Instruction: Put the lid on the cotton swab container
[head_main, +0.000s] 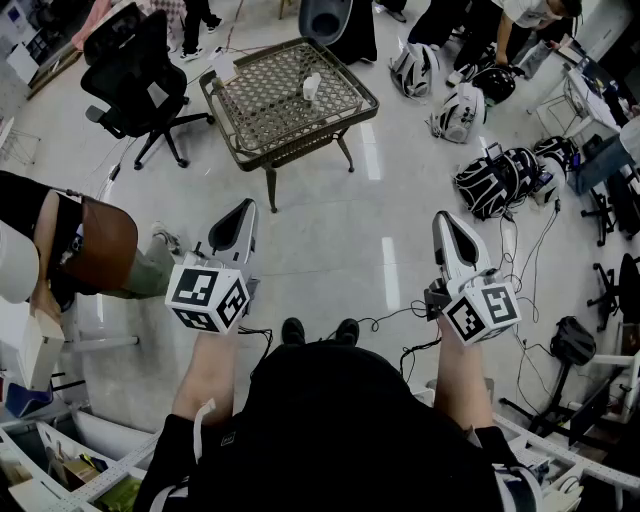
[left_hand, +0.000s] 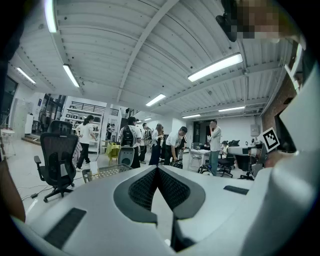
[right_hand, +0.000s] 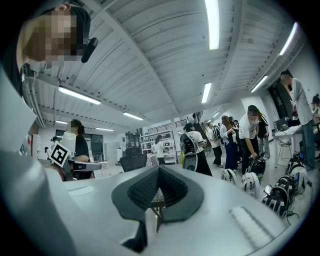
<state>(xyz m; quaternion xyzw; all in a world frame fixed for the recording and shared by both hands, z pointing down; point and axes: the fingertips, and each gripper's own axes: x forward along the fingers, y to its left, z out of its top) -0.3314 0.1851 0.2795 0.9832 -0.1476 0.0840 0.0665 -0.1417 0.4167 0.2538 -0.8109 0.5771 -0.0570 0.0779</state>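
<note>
A small white container (head_main: 311, 87) stands on the woven top of a low metal table (head_main: 255, 125) far ahead of me on the floor. A second small white thing (head_main: 222, 68) lies at that table's left corner; I cannot tell what it is. My left gripper (head_main: 243, 207) and right gripper (head_main: 446, 217) are held up side by side over the floor, well short of the table. Both are shut with nothing between the jaws. In the left gripper view the jaws (left_hand: 158, 168) meet at their tips, with the table (left_hand: 107, 171) beyond them. The right gripper (right_hand: 159, 169) looks the same.
A black office chair (head_main: 135, 75) stands left of the table. Several backpacks (head_main: 500, 180) and cables (head_main: 400, 320) lie on the floor to the right. A person (head_main: 90, 245) sits at my near left. Several people (left_hand: 150, 142) stand further off.
</note>
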